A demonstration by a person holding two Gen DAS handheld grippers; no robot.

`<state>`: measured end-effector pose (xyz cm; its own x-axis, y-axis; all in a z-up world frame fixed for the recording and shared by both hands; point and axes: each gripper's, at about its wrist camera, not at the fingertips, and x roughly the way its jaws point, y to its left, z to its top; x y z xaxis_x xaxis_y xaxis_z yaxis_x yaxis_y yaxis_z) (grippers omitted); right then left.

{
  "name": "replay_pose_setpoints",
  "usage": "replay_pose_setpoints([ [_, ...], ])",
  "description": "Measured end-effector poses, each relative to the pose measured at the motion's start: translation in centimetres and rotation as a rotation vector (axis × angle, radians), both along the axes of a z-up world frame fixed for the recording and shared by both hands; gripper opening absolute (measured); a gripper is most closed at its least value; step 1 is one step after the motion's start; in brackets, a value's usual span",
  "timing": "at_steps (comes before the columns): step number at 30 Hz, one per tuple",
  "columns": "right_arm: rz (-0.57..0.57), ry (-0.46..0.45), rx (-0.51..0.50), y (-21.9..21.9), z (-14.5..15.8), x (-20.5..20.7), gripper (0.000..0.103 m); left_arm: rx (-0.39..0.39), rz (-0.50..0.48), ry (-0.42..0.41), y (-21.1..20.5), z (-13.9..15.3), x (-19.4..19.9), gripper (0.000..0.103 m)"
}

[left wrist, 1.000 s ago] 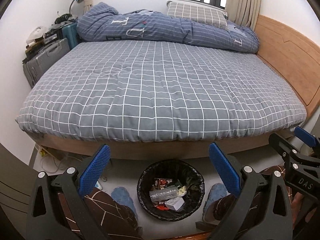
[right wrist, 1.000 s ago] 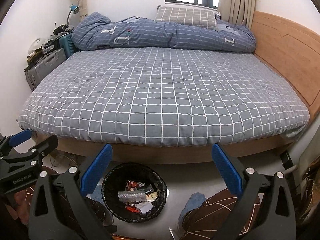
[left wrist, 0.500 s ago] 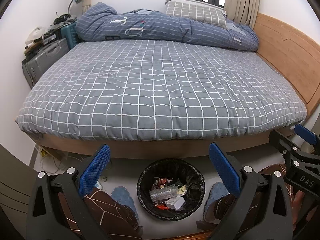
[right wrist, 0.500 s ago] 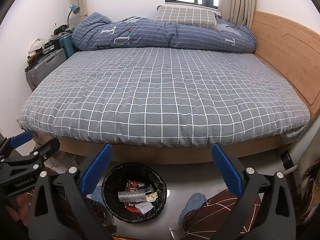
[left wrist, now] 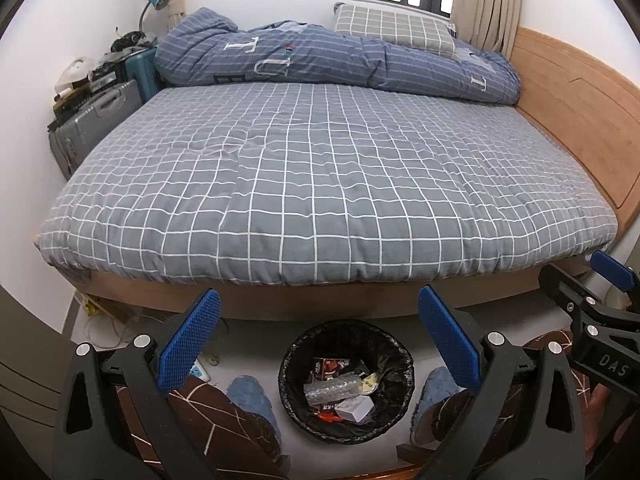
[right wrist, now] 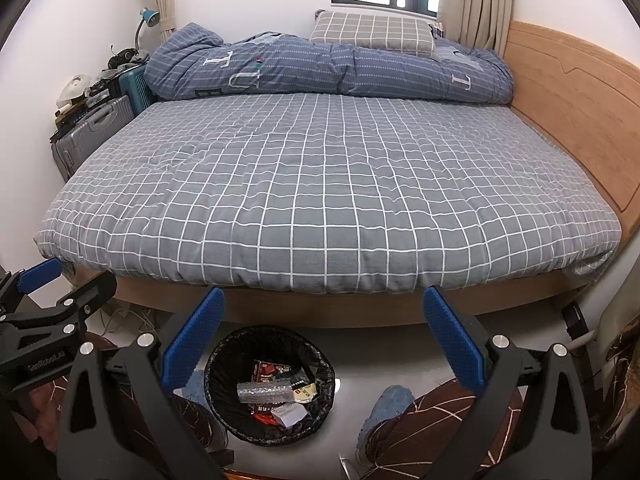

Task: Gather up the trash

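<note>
A black-lined trash bin (left wrist: 290, 364) stands on the floor in front of the bed; it also shows in the right wrist view (right wrist: 214, 372). Inside it lie a crushed clear bottle (left wrist: 332, 390), red wrappers (left wrist: 330, 366) and a white scrap (left wrist: 356, 408). My left gripper (left wrist: 320, 320) is open and empty, held above the bin. My right gripper (right wrist: 324, 312) is open and empty, above and to the right of the bin. Each gripper shows at the edge of the other's view, the right one (left wrist: 600, 292) and the left one (right wrist: 52, 292).
A bed with a grey checked cover (left wrist: 320, 184) fills the view, with a rolled blue duvet (left wrist: 328, 60) and pillow (left wrist: 392, 30) at the back. Suitcases (left wrist: 92, 124) stand at the left wall. A wooden headboard (left wrist: 580, 120) is at right. The person's slippered feet (left wrist: 250, 396) flank the bin.
Both grippers have risen and tilted very slightly; the bin and bed sit a little lower in view. Both stay open and empty.
</note>
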<state>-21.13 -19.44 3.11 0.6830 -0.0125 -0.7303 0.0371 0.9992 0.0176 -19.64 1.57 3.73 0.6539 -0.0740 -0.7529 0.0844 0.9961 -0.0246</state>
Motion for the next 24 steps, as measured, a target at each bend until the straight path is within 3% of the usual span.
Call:
replay_pose_setpoints([
  [24, 0.001, 0.005, -0.004, -0.05, -0.29, 0.14, 0.095, 0.022, 0.019, -0.005, 0.32, -0.39, 0.02, 0.097],
])
